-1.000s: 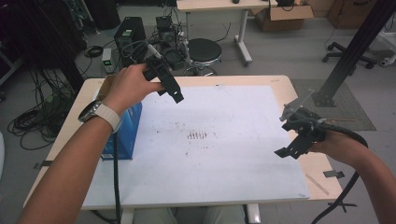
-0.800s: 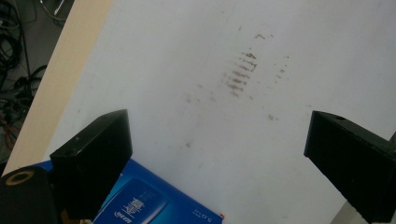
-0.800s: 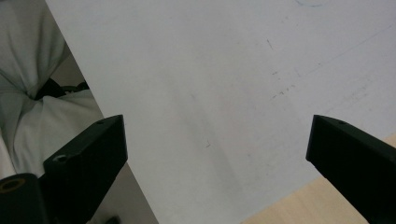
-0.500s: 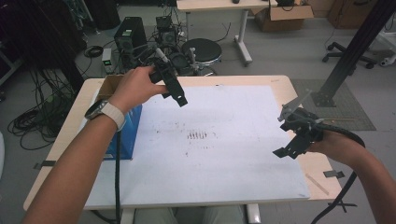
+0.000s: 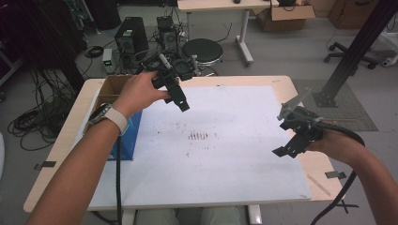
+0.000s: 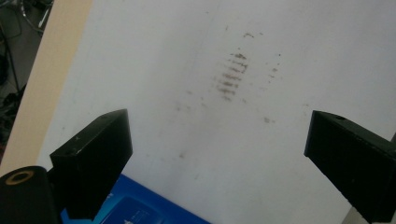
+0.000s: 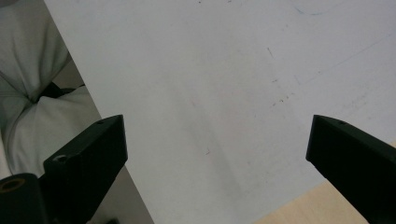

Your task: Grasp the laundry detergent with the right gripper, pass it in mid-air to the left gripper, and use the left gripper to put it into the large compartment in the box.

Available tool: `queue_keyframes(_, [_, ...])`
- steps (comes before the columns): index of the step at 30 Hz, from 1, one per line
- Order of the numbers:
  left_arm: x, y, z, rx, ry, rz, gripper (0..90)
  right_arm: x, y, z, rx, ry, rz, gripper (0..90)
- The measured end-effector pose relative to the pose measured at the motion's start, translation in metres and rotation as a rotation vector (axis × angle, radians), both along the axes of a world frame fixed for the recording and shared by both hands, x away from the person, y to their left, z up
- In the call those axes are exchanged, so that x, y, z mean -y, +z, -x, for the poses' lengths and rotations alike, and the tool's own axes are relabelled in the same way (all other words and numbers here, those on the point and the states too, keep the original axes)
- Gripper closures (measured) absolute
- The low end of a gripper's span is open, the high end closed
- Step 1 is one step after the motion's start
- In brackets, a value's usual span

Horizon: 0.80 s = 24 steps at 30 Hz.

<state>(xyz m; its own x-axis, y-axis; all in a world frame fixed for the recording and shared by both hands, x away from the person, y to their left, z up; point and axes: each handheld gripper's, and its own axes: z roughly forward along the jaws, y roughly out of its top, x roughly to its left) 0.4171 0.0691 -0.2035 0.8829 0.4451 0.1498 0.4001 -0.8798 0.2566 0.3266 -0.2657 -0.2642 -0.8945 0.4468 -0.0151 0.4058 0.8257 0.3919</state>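
My left gripper (image 5: 182, 104) hangs in the air over the far left part of a white board (image 5: 234, 168), held by a hand with a wristwatch. In the left gripper view its jaws stand wide apart, open (image 6: 219, 154), with nothing between them, over brown smudges (image 6: 231, 74) on the board. My right gripper (image 5: 284, 150) is held above the board's right edge. Its jaws are also wide apart, open (image 7: 217, 154) and empty, above bare white board (image 7: 224, 84).
A blue box (image 5: 129, 136) lies at the board's left edge, and its corner (image 6: 135, 210) sits just below the left jaws. A cardboard box (image 5: 112, 89) stands behind it. The wooden table (image 5: 56, 154) frames the board. Beyond the table are a stool (image 5: 202, 49) and cables.
The left gripper has drifted a little to the right and nearer over the board. The right gripper has hardly moved. Both stay open.
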Motion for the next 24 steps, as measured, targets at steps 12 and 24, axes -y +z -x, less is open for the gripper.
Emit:
queue_keyframes(12, [0.002, -0.012, 0.003, -0.012, -0.015, 0.003, 8.1, -0.004, 0.002, 0.0, 0.001, 0.005, 0.003, 5.3])
queue_keyframes(24, [-0.001, -0.013, 0.003, -0.005, -0.007, 0.013, 8.0, -0.007, 0.0, -0.001, 0.0, 0.011, -0.001, 5.3])
